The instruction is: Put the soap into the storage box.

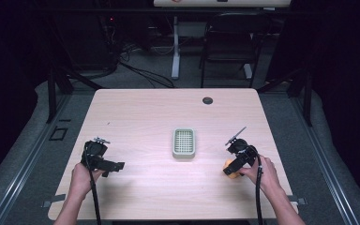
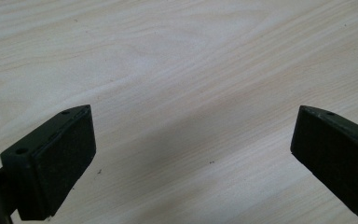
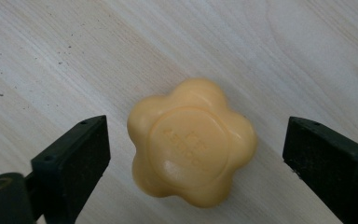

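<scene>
1. My right hand-held gripper (image 3: pixel 196 154) stands over the soap (image 3: pixel 191 142), a yellow flower-shaped bar lying flat on the worktop (image 1: pixel 145 112) near its right edge, toward the near right corner. The soap sits between my two jaws, with a gap on each side; the pads do not touch it, so the jaws are fairly wide and hold nothing.
2. The soap has no real long axis: it is nearly round with lobes, so I judge that any grip across it will do, best with the pads on opposite lobes.
3. My right hand (image 1: pixel 262 171) is far nearer the soap than my left, which rests near the left edge.
4. My left hand-held gripper (image 2: pixel 193 154) is wide open over bare wood, empty.
5. A green dish (image 1: pixel 183 142) sits at the worktop's middle, well apart from the soap.
6. From the high view the soap (image 1: pixel 231 171) is mostly covered by my gripper; the stamped lettering on it is too faint to read.
</scene>
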Tool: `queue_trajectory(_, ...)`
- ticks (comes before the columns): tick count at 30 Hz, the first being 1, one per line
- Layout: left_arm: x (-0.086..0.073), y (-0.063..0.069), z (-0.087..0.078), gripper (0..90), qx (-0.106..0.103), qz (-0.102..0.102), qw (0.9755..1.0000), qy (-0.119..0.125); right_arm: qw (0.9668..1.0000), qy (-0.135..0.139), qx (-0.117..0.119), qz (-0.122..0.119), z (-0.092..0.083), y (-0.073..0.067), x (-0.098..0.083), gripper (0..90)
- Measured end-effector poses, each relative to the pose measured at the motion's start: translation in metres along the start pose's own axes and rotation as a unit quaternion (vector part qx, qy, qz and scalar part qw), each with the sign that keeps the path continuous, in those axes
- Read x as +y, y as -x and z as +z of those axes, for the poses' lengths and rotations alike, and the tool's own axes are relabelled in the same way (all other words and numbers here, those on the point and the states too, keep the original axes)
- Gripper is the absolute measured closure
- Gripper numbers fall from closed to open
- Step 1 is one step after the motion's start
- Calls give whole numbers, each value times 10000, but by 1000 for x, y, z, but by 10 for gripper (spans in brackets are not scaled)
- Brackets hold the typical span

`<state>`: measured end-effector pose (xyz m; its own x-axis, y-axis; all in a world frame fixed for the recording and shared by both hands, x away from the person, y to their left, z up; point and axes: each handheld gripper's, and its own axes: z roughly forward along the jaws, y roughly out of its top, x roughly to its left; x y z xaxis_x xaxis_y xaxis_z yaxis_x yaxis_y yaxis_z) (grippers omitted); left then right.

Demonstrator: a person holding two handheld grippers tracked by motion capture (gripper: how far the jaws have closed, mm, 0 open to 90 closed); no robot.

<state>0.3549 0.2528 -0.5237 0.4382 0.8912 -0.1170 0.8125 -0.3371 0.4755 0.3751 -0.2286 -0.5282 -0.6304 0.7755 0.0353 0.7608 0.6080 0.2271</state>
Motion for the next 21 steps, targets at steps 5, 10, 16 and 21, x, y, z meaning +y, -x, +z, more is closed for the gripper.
queue_trajectory(5, 0, 0, 0, 0, -30, -18, 10000, -8, 10000, -62, 0, 16, 6, -2, 2, 139)
queue_trajectory(10, 0, 1, 1, 0, -33, -4, 10000, -18, 9997, -237, 37, -5, 9, 1, 2, 187)
queue_trajectory(16, 0, 1, 1, 0, -55, 21, 10000, -66, 9998, -195, 70, 26, 13, 0, 2, 229)
queue_trajectory(21, 0, 1, 2, 0, -54, 22, 10000, -60, 9997, -239, 58, 40, 15, -2, 2, 242)
